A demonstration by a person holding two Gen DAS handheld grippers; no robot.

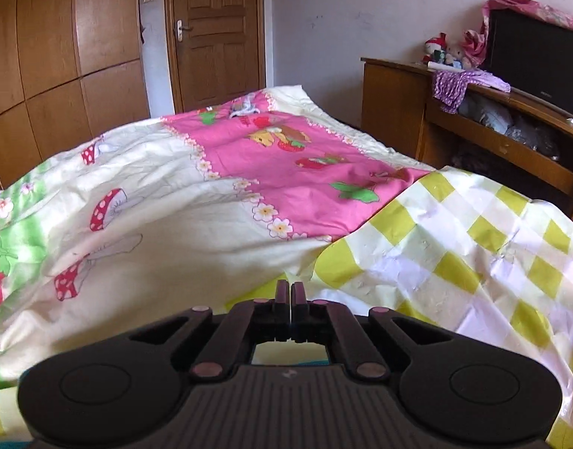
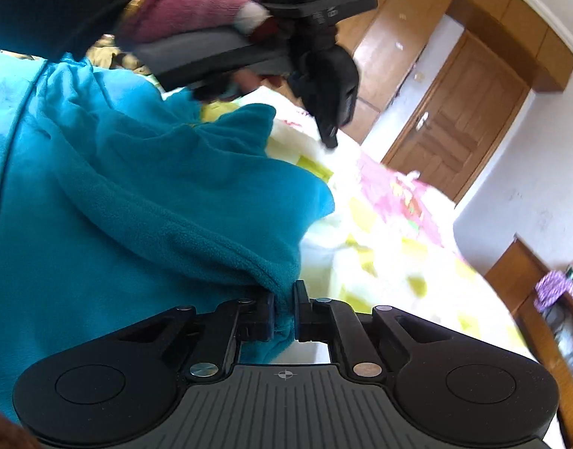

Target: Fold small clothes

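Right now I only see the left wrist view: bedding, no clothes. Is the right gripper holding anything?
Observer: Yes. The right gripper is shut on the edge of a teal fleece garment.
Operator: Is the garment lying flat?
Observer: No, it is bunched in thick folds, spreading to the left of that gripper.
Operator: Where is my left gripper relative to it?
Observer: The left gripper is above the fleece's far edge, over the checkered cloth. I cannot tell if it touches the fleece.

Teal fleece garment (image 2: 110, 202): soft, bunched in thick folds, lifted above bed, filling left of right wrist view; hemmed edge pinched in right claw (image 2: 284, 312) at near center.
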